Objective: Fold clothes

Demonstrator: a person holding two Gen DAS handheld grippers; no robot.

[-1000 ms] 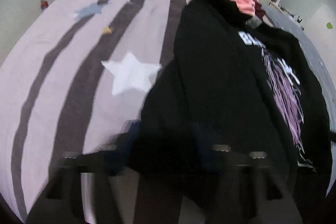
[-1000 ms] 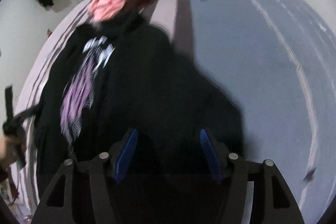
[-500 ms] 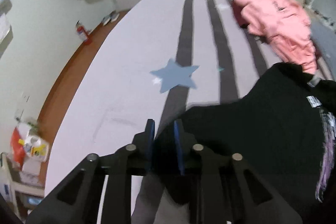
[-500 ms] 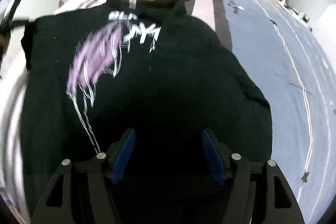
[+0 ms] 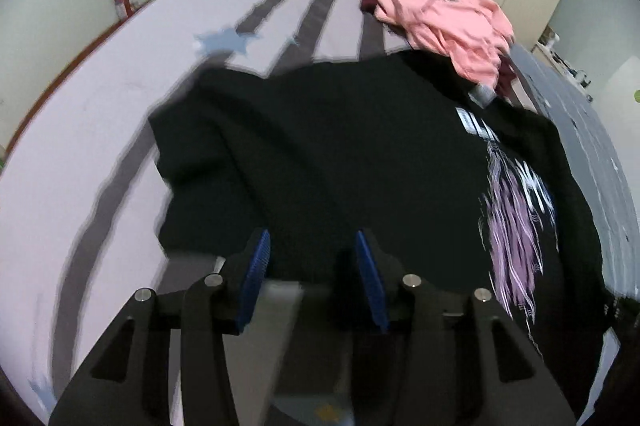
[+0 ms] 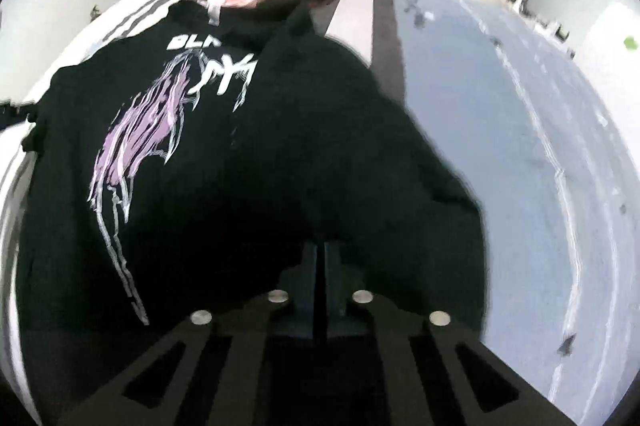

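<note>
Right now the black T-shirt (image 5: 360, 154) is lying spread, print up, across the striped bed cover (image 5: 100, 114), just below the pink garment pile (image 5: 444, 22). The left gripper (image 5: 312, 258) is opening its jaws, with nothing pinched between the blue pads. The right gripper (image 6: 322, 258) is pressing its jaws together at the shirt's near hem; whether fabric is caught is unclear.

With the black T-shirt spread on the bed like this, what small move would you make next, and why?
Probably bring the left tool, its jaws opening and empty, down onto the black T-shirt hem just ahead; the right tool looks already shut at its side of that hem.
</note>
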